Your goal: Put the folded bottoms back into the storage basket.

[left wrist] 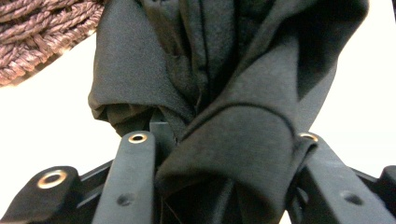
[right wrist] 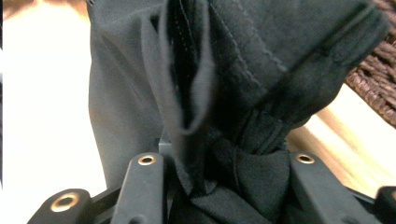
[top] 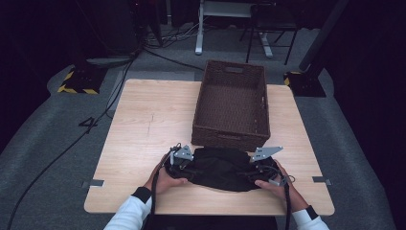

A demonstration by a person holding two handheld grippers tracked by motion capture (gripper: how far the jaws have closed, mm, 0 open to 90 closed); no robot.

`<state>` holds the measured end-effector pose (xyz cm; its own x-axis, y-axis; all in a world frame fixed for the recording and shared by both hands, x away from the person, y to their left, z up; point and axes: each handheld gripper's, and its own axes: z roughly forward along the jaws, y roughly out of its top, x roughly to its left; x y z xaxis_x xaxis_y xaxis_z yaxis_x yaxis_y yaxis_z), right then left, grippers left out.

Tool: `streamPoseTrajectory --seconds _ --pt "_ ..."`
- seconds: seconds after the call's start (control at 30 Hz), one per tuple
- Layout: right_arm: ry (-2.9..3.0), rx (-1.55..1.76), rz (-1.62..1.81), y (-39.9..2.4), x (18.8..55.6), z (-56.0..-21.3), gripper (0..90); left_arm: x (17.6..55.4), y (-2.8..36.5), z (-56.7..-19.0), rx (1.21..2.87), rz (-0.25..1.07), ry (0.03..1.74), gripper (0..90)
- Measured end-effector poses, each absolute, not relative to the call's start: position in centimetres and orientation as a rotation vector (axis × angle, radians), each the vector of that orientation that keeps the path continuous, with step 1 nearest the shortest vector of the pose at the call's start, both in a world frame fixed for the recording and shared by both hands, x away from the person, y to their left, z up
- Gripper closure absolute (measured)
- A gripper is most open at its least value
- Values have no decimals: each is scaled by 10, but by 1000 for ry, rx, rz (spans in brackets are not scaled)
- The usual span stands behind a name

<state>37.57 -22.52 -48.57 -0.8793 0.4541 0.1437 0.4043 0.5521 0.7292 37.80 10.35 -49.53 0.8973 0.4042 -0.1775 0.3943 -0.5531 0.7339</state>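
A bunched black cloth (top: 218,167) lies on the wooden table (top: 143,120) near its front edge, just in front of the wicker basket (top: 229,135). My left gripper (top: 184,166) is shut on the cloth's left end and my right gripper (top: 256,171) on its right end, each held by a hand in a white sleeve. In the left gripper view the folded cloth (left wrist: 224,70) is squeezed between the jaws of the left gripper (left wrist: 219,137). In the right gripper view gathered folds of the cloth (right wrist: 261,60) fill the gap of the right gripper (right wrist: 226,158).
The brown wicker basket stands empty at the table's far middle; its weave shows in the left gripper view (left wrist: 28,28) and the right gripper view (right wrist: 373,88). Bare tabletop lies to the left. Cables, a chair and stands sit on the floor beyond.
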Motion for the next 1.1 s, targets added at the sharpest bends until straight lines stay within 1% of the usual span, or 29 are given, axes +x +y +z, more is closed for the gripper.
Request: streamPoseTrajectory --seconds 0.23,0.5,0.83,0.9,0.97,1.0,1.03,1.1 --pt "2709 741 1255 -226 375 -484 658 376 104 -493 2215 29 542 651" --pt "2696 726 1249 -229 365 -474 671 368 102 -481 2207 59 499 671" --pt "2624 705 1282 -235 348 -442 672 358 101 -455 2159 101 447 675" --pt "2620 706 1287 -236 348 -440 672 357 99 -448 2146 111 446 675" --pt "2606 705 1289 -238 346 -432 672 357 98 -440 2143 130 434 675" --pt "2591 694 1283 -240 344 -422 671 356 97 -436 2138 136 430 675" --pt "2591 694 1283 -240 344 -422 671 356 96 -432 2136 147 420 675" --pt "2568 671 1276 -241 343 -410 671 354 95 -420 2123 193 402 675"
